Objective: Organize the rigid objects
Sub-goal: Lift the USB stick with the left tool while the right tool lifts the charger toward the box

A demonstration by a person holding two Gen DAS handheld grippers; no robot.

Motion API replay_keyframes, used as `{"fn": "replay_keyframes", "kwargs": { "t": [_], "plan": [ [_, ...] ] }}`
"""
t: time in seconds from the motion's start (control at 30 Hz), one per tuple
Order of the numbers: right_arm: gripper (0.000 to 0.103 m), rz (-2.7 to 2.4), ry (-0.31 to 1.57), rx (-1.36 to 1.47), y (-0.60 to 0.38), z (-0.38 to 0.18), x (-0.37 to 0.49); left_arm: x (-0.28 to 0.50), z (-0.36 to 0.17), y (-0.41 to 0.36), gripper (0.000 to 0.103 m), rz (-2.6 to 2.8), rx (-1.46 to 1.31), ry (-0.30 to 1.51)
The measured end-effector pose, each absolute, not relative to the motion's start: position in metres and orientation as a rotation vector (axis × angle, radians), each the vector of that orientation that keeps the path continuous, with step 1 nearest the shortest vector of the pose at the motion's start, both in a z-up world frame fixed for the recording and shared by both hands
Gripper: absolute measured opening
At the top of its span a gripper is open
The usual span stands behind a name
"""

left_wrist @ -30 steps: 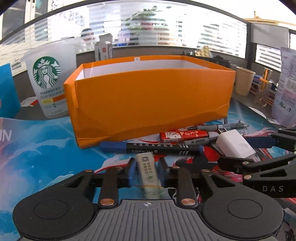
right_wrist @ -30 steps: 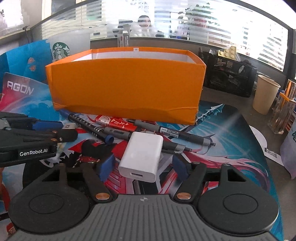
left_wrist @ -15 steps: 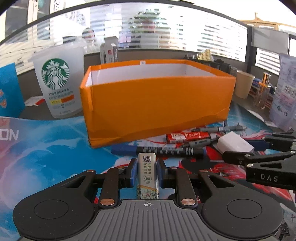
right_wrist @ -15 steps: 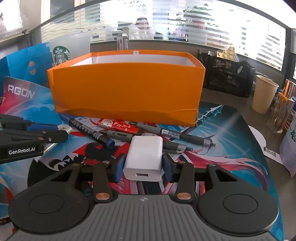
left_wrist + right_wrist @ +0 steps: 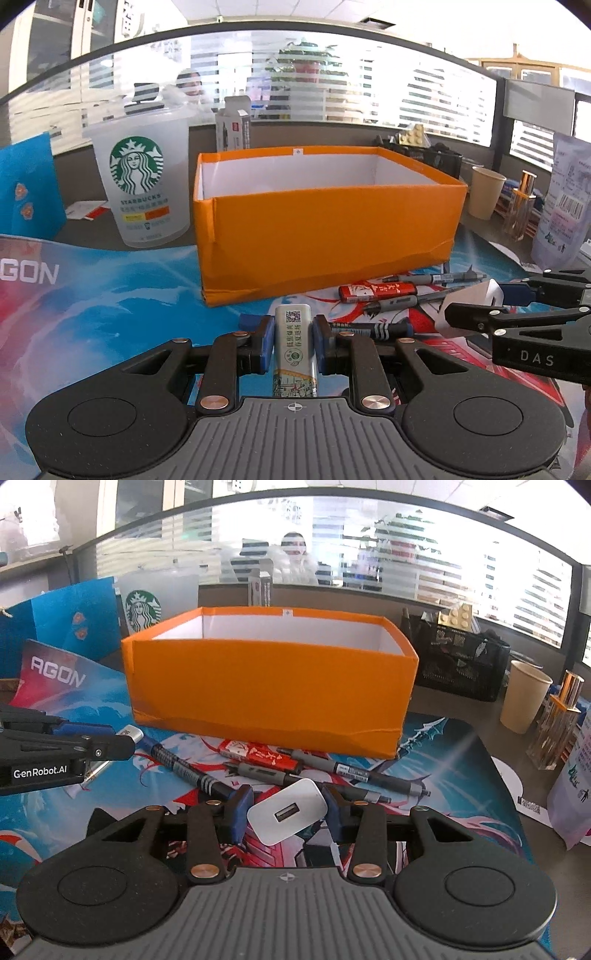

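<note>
The orange box (image 5: 325, 236) is sitting open-topped on the worktop (image 5: 110, 295), pens (image 5: 325, 766) lying just before it. The right tool (image 5: 286, 812) is pinching a tilted white charger (image 5: 287, 815); the left tool (image 5: 293, 341) is pinching a small tin (image 5: 293, 343), both near the box.

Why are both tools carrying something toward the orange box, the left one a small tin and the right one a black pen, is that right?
Nearly. The left tool does grip the small tin, but the right tool holds a white charger, not a pen, as the right wrist view shows. The pens lie on the mat before the orange box.
</note>
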State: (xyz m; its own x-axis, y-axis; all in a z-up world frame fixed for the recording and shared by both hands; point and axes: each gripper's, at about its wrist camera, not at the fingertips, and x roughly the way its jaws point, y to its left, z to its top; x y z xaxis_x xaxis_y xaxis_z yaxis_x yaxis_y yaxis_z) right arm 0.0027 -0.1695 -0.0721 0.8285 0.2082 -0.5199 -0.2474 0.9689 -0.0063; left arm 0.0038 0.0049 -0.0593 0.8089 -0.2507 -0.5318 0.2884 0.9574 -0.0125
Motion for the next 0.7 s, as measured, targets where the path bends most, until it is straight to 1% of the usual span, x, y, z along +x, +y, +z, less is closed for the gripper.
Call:
{"fn": "replay_keyframes", "kwargs": {
  "t": [0.53, 0.67, 0.7],
  "plan": [
    [0.038, 0.250, 0.480, -0.029, -0.174, -0.052, -0.008, 0.003, -0.050, 0.006, 0.020, -0.299, 0.060, 0.550],
    [0.038, 0.254, 0.466, -0.032, -0.173, -0.048, -0.010, 0.005, -0.046, 0.008, 0.017, -0.300, 0.052, 0.547],
    [0.038, 0.256, 0.462, -0.033, -0.172, -0.046, -0.010, 0.005, -0.044, 0.008, 0.010, -0.303, 0.051, 0.545]
  ]
}}
